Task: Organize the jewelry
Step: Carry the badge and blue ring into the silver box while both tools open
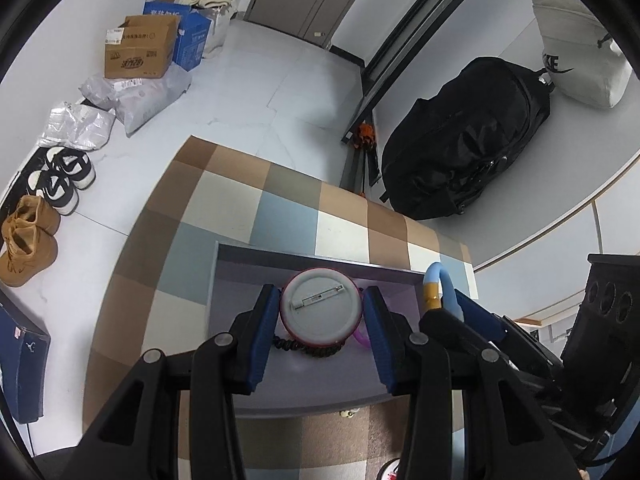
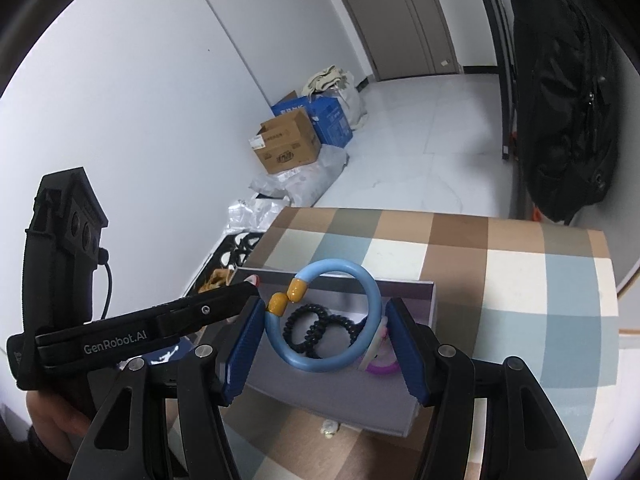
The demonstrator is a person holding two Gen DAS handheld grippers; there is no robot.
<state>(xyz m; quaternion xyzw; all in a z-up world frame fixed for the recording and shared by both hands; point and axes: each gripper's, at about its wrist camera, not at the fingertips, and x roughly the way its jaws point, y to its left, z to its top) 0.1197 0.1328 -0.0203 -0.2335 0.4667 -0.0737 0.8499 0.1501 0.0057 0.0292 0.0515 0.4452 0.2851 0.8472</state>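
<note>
Already the black coil hair ties (image 2: 320,330) and a purple ring (image 2: 382,366) lie in the grey box (image 2: 424,300) on the checked table (image 2: 540,300). Left tongs (image 1: 322,318) clench a pin badge (image 1: 320,306), right tongs (image 2: 325,336) a blue bangle (image 2: 374,300), both over the box, undropped.

**A lived-in home entryway**

This is a room in a home, near the door (image 2: 404,20). Sneakers (image 1: 66,178) and tan boots (image 1: 26,240) line the wall beside cardboard boxes (image 1: 138,50) and plastic parcel bags (image 1: 136,98) on the pale tile floor (image 1: 248,88). A black backpack (image 1: 464,140) leans nearby, and a checked cloth (image 1: 288,212) covers the low table.
</note>
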